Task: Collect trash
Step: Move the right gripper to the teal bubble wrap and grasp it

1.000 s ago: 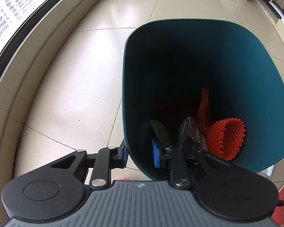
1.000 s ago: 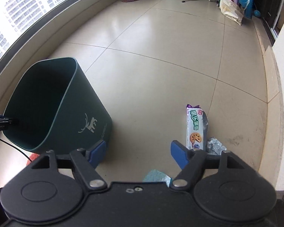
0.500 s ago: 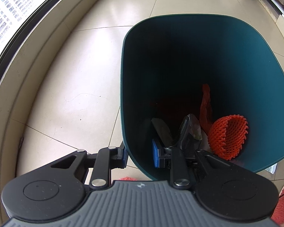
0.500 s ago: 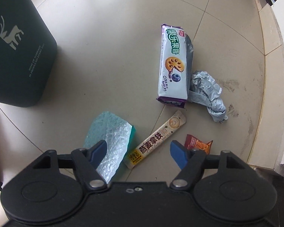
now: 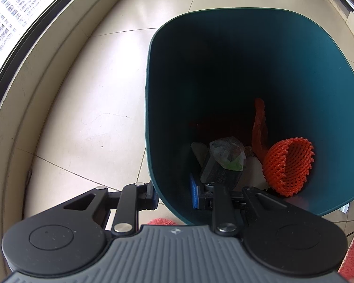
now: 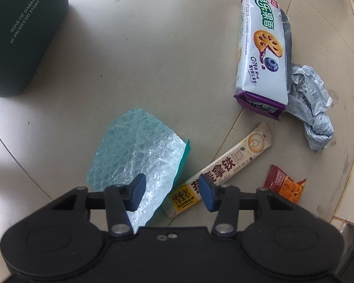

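Floor: beige tile, litter scattered.
My left gripper: jaws clenched on the near rim of the teal bin; orange net inside.
My right gripper: jaws released, hovering over the latte sachet; bubble wrap at 10 o'clock, cookie pack at 1 o'clock.

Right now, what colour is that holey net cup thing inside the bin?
Orange. The foam mesh net cup sits in the dark teal plastic bin, best seen from the left wrist view.
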Available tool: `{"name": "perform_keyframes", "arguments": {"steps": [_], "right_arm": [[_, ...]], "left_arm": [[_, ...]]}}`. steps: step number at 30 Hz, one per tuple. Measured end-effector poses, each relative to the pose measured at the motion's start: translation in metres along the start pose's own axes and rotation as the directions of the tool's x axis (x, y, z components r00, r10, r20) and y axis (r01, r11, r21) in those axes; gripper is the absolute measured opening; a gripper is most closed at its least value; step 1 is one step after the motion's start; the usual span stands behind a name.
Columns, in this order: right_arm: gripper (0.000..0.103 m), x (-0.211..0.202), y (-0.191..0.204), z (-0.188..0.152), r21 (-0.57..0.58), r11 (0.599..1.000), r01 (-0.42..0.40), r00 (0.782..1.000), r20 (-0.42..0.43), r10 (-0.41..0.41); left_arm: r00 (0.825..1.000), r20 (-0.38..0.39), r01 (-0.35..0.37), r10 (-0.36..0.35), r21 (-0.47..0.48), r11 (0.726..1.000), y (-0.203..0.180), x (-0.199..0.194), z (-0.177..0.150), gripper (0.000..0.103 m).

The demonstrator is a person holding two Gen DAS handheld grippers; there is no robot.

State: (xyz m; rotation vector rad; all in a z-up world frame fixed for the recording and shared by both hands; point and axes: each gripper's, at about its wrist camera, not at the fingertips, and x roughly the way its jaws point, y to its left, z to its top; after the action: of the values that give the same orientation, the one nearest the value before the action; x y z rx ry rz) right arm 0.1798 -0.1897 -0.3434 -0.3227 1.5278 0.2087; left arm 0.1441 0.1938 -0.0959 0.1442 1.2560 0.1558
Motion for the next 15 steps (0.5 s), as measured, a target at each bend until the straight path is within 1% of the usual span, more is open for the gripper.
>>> {"name": "perform_keyframes", "arguments": {"steps": [1,2,4,6,7,11,15], "right_arm": [[0.037,0.002,0.002,0.000,0.000,1.000,-0.001,1.000,-0.003,0.001],[0.026,0.003,0.004,0.000,0.000,1.000,0.002,1.000,-0.004,-0.002],[0.011,0.003,0.007,-0.001,0.007,1.000,-0.007,1.000,-0.005,0.007],[0.007,-0.001,0.008,-0.003,0.007,1.000,-0.020,1.000,0.008,0.020],[0.003,-0.006,0.008,-0.004,0.010,1.000,-0.023,1.000,0.019,0.023],[0.001,-0.031,0.008,-0.008,0.022,0.999,-0.032,0.998,0.048,0.031],[0.001,-0.067,0.005,-0.009,0.058,0.995,-0.084,0.993,0.087,0.079]], "left_arm": [[1.000,0.000,-0.001,0.001,0.001,1.000,0.000,0.000,0.000,0.024],[1.000,0.001,-0.001,0.001,0.002,1.000,0.000,0.000,0.000,0.024],[1.000,0.002,0.001,-0.001,0.001,1.000,0.000,0.000,0.000,0.024],[1.000,0.003,0.004,-0.004,0.001,1.000,0.000,-0.001,0.000,0.024],[1.000,0.003,0.004,-0.004,0.001,1.000,0.000,-0.001,0.000,0.024],[1.000,0.003,0.003,-0.003,0.003,1.000,0.001,0.000,-0.001,0.024],[1.000,0.000,0.011,-0.011,-0.005,1.000,0.003,0.000,0.000,0.024]]}}
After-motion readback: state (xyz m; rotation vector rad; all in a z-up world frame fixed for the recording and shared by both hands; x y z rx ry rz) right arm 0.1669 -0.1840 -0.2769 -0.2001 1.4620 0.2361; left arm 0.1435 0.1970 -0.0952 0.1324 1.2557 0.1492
